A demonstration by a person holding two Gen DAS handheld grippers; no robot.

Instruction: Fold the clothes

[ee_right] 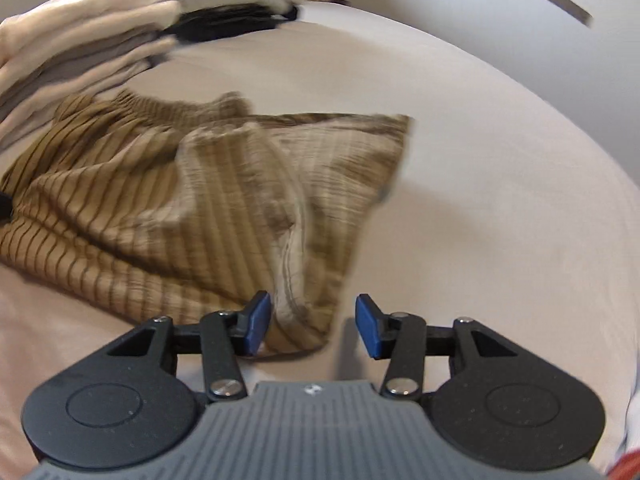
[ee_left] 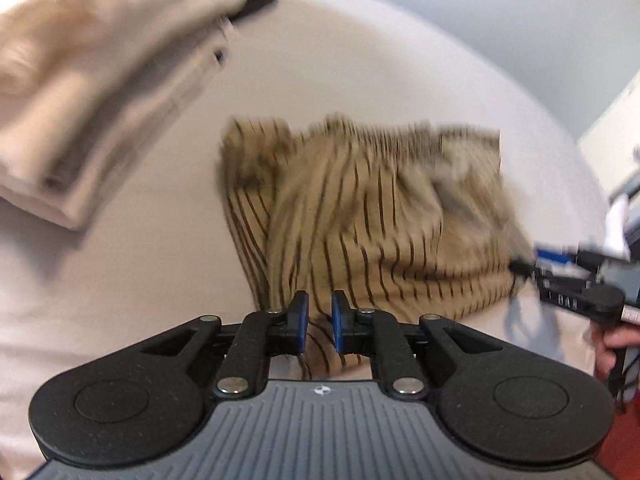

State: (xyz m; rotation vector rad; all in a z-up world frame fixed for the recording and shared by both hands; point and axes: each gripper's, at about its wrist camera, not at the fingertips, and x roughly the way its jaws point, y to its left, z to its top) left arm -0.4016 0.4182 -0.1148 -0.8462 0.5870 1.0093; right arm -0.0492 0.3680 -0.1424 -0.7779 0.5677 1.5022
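A tan garment with dark stripes (ee_left: 360,216) lies crumpled on the pale bed sheet (ee_left: 320,60). My left gripper (ee_left: 320,320) sits at its near edge with the blue pads close together; a strip of the cloth runs into the narrow gap. My right gripper (ee_right: 313,324) is open, its pads wide apart, and a corner of the same garment (ee_right: 168,208) lies between them beside the left pad. The right gripper also shows at the right edge of the left wrist view (ee_left: 516,267), touching the garment's side.
A stack of folded cream clothes (ee_left: 92,80) with a dark item in it lies to the far left; it also shows in the right wrist view (ee_right: 100,28). The pale sheet (ee_right: 500,160) stretches to the right. A wall stands behind.
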